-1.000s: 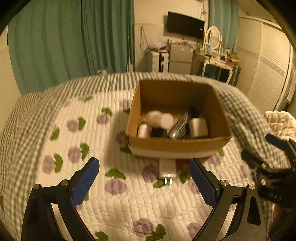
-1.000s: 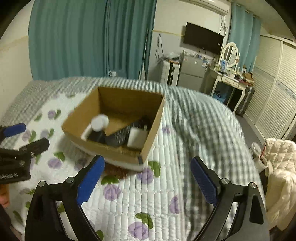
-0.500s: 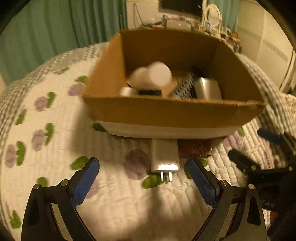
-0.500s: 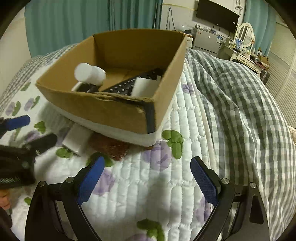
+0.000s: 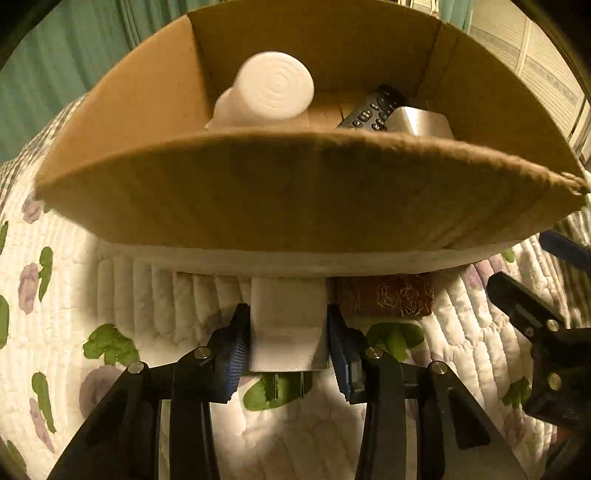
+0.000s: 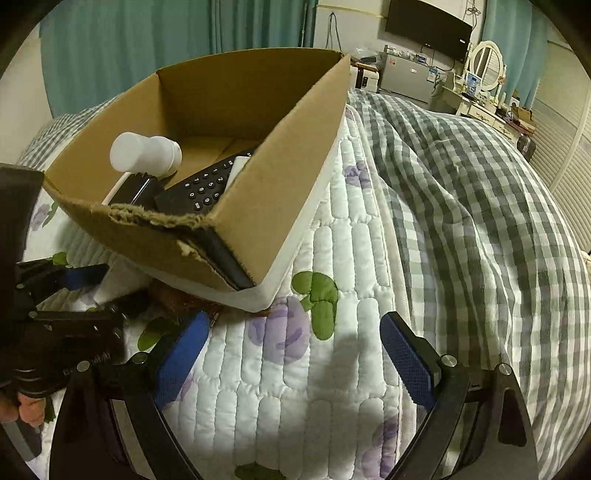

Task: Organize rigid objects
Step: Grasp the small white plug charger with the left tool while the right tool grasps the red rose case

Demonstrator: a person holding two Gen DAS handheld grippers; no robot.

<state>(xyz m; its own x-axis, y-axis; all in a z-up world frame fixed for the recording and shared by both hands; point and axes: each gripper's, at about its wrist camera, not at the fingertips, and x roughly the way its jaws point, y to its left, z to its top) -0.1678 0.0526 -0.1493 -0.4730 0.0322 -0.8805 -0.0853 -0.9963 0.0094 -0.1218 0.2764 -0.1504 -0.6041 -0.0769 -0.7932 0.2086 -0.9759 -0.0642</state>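
Observation:
My left gripper (image 5: pixel 289 339) is shut on a white plug adapter (image 5: pixel 289 317) that lies on the quilt against the front of a cardboard box (image 5: pixel 295 192). The box holds a white bottle (image 5: pixel 271 90), a black remote (image 5: pixel 371 110) and a silver block (image 5: pixel 421 123). A brown patterned object (image 5: pixel 384 299) lies beside the adapter, partly under the box edge. My right gripper (image 6: pixel 295 354) is open and empty over the quilt near the box corner (image 6: pixel 255 236). The left gripper (image 6: pixel 85 295) also shows at the left of the right wrist view.
The bed has a white quilt with purple flowers (image 6: pixel 280 332) and a grey checked blanket (image 6: pixel 461 192) on the right. Green curtains (image 6: pixel 147 40), a TV (image 6: pixel 428 26) and a dresser (image 6: pixel 487 85) stand beyond the bed.
Both grippers have moved in close to the box. My left gripper has closed from wide open onto the white adapter. The right gripper stays open.

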